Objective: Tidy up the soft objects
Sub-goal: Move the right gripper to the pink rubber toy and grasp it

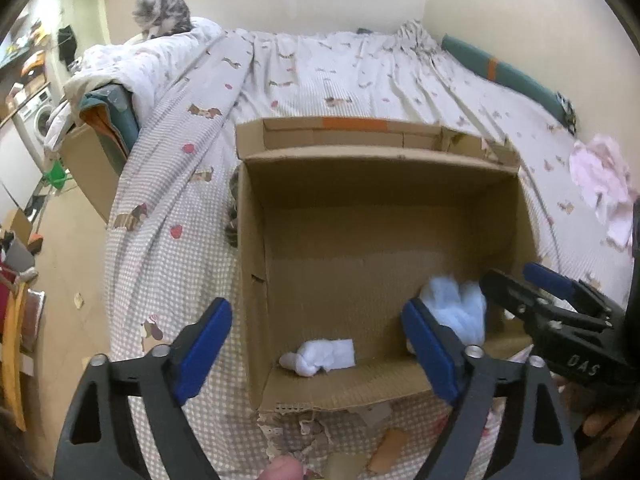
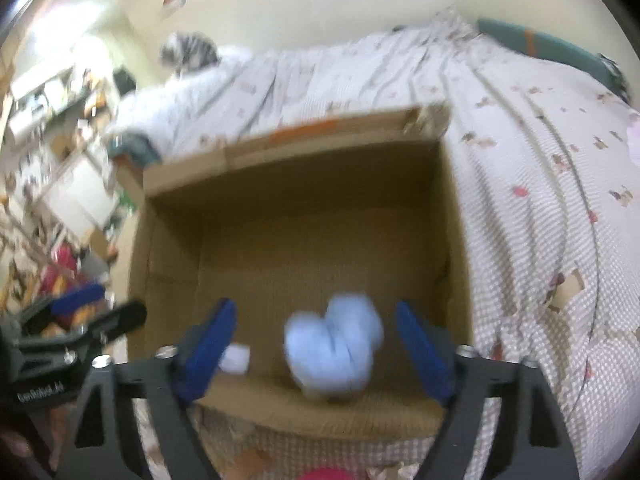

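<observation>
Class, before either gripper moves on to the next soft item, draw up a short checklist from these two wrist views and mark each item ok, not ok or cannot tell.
1. Left gripper open, nothing between its fingers: ok.
2. Right gripper open, pads clear of the light blue bundle: ok.
3. Light blue bundle inside the cardboard box: ok.
4. White bundle lying on the box floor by the near wall: ok.
5. Room left in the box: ok, the far half of the floor is bare.
6. Pink cloth on the bed still unpacked: not ok.
</observation>
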`<state>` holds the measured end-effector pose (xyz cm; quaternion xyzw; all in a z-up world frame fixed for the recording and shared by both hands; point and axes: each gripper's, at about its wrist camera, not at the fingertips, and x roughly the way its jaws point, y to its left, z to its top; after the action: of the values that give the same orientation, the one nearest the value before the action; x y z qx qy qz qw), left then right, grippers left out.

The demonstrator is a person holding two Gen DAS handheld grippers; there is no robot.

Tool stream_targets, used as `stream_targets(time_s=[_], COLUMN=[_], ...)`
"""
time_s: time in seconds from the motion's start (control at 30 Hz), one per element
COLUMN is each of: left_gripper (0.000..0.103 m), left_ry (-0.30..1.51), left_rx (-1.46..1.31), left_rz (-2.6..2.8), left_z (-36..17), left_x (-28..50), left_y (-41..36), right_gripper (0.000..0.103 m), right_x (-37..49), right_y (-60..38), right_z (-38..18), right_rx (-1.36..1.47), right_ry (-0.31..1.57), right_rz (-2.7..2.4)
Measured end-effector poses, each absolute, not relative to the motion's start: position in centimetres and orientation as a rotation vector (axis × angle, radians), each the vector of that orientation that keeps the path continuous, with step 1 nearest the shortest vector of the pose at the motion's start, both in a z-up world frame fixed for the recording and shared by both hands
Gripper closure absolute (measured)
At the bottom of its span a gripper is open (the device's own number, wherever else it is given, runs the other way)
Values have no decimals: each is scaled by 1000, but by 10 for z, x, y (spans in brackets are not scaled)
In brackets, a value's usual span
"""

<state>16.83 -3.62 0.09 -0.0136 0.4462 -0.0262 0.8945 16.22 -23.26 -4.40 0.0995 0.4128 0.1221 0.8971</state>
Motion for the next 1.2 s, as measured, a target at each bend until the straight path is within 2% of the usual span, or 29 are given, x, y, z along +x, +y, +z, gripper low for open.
stream_targets(time_s=[0.07, 0.13, 0.63, 1.2], left_gripper=[5, 3, 2, 2], left_ry=[908, 895, 983, 1046], left_rx=[-61, -75, -46, -87], left_rz=[-52, -40, 68, 77], left_z=[9, 14, 4, -8], left_x=[166, 163, 128, 74], left_y=[-32, -28, -2, 11], right_gripper=[3, 3, 3, 3], right_x=[161, 160, 120, 64], right_y=[-239, -244, -247, -253], right_z=[-39, -36, -19, -29], right_rx=[238, 265, 261, 304], right_ry=[823, 815, 796, 893], right_rz=[249, 254, 281, 258])
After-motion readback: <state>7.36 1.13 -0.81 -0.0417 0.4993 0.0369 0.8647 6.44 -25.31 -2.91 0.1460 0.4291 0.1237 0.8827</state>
